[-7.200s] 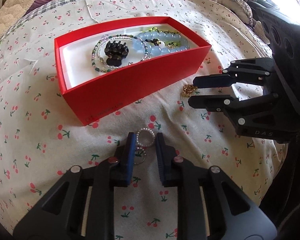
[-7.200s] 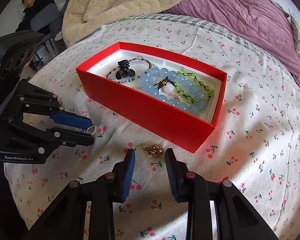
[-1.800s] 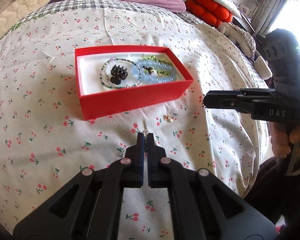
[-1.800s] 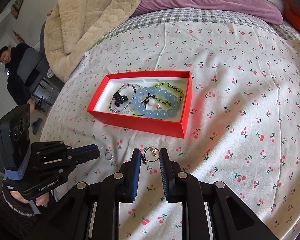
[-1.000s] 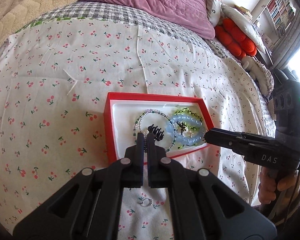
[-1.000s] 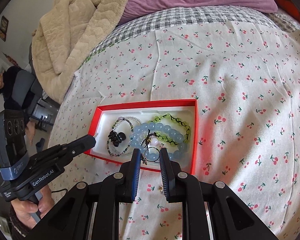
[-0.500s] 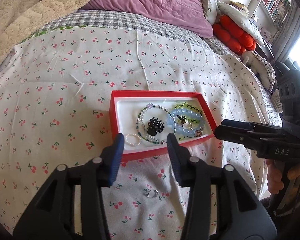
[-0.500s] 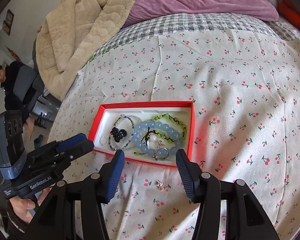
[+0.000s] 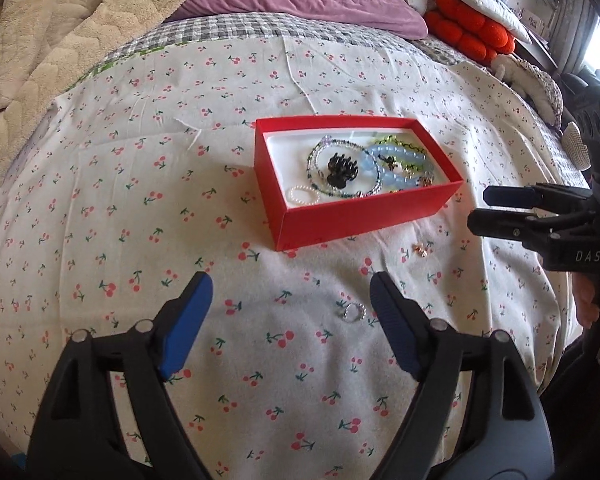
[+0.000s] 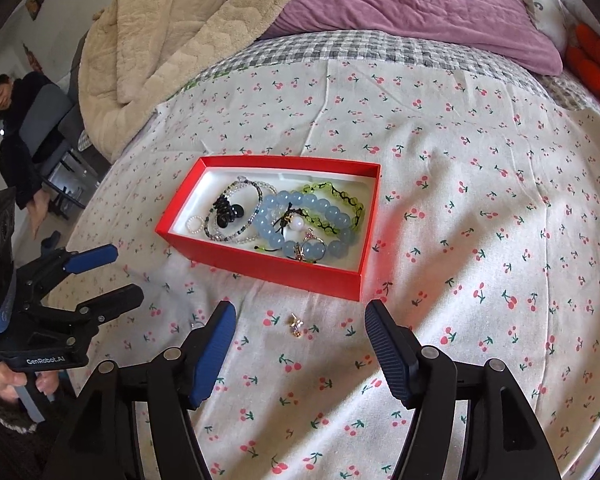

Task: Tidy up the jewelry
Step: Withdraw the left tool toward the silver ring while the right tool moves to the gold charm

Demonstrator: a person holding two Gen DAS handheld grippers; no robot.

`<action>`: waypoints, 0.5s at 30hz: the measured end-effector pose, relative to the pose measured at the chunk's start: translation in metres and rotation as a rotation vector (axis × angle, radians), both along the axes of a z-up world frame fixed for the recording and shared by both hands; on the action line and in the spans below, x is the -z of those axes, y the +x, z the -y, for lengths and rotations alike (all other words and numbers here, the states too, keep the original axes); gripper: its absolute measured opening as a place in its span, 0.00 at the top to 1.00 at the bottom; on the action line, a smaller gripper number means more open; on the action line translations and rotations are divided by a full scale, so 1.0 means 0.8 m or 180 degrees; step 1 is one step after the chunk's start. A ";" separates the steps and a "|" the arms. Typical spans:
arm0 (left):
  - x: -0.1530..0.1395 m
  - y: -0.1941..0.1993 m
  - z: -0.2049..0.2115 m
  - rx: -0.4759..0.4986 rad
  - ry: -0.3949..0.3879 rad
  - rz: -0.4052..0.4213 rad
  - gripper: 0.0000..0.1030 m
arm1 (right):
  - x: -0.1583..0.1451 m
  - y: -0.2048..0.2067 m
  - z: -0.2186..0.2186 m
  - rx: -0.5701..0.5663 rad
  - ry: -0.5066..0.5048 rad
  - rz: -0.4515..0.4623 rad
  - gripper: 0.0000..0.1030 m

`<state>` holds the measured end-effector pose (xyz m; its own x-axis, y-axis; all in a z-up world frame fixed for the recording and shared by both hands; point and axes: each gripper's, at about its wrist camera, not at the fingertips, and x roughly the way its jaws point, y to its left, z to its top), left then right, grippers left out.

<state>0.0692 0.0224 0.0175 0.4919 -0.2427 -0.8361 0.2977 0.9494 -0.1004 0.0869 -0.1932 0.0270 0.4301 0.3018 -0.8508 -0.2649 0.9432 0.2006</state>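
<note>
Cherry-printed cotton, white with small red cherries, covers the bed point(image 9: 148, 240), with a cream quilted blanket point(image 10: 172, 36) heaped at the far left and a purple duvet point(image 10: 420, 4) across the head end. On the sheet sits a red box point(image 10: 268, 272) with a white lining, long side toward the two grippers. The left gripper point(image 9: 288, 316) hangs over the near stretch of sheet, its blue-padded jaws spread wide and opening, gripping nothing. The right gripper point(image 10: 300, 342) is likewise spread and opening, empty, just short of the box's near wall. Inside the box, a chunky pale blue bead bracelet point(image 10: 300, 220) lies toward the right with a green beaded bracelet point(image 10: 340, 204) behind it, a thin multicoloured bead bracelet point(image 10: 236, 216) ringing a black claw clip point(image 10: 226, 212) toward the left, a small pearl ring point(image 10: 196, 223) in the near left corner, and a hoop with a gold charm point(image 10: 310, 250) on the blue beads. Outside on the sheet, a small silver ring point(image 9: 352, 312) lies between the left gripper's jaws, untouched, and a tiny gold earring point(image 10: 296, 326) lies between the right gripper's jaws, also untouched.
</note>
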 end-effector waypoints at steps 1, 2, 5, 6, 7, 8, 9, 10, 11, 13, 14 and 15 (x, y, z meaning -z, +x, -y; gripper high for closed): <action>0.003 -0.003 0.000 0.0007 0.0035 -0.0011 0.20 | 0.003 -0.002 0.000 -0.0003 -0.0031 0.0007 0.34; 0.006 -0.006 0.001 0.0012 0.0062 -0.0025 0.20 | 0.005 -0.003 0.000 0.0000 -0.0058 0.0011 0.33; 0.016 -0.014 0.003 0.0024 0.0108 -0.0071 0.19 | 0.012 -0.007 0.002 0.0013 -0.0089 0.0014 0.32; 0.019 -0.016 0.004 0.0036 0.0125 -0.0084 0.18 | 0.014 -0.008 0.003 0.0013 -0.0098 0.0017 0.32; 0.023 -0.018 0.006 0.0053 0.0146 -0.0096 0.18 | 0.017 -0.010 0.003 0.0014 -0.0113 0.0025 0.31; 0.027 -0.021 0.008 0.0071 0.0177 -0.0103 0.18 | 0.019 -0.011 0.003 0.0011 -0.0131 0.0036 0.31; 0.030 -0.023 0.010 0.0088 0.0206 -0.0109 0.18 | 0.021 -0.013 0.002 0.0003 -0.0146 0.0043 0.31; 0.032 -0.024 0.012 0.0105 0.0226 -0.0116 0.18 | 0.023 -0.014 0.002 -0.0005 -0.0157 0.0048 0.30; 0.035 -0.026 0.013 0.0122 0.0231 -0.0121 0.18 | 0.026 -0.016 0.002 -0.0014 -0.0172 0.0053 0.30; 0.039 -0.029 0.017 0.0163 0.0232 -0.0140 0.18 | 0.032 -0.018 0.001 -0.0033 -0.0192 0.0057 0.30; 0.040 -0.030 0.019 0.0193 0.0231 -0.0145 0.18 | 0.036 -0.020 0.001 -0.0042 -0.0194 0.0058 0.30; 0.042 -0.031 0.021 0.0222 0.0234 -0.0144 0.18 | 0.039 -0.021 0.001 -0.0050 -0.0199 0.0057 0.30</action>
<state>0.0442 0.0054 -0.0157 0.4374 -0.2121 -0.8739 0.3600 0.9318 -0.0459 0.0701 -0.1939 -0.0041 0.4411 0.2551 -0.8604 -0.2828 0.9494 0.1365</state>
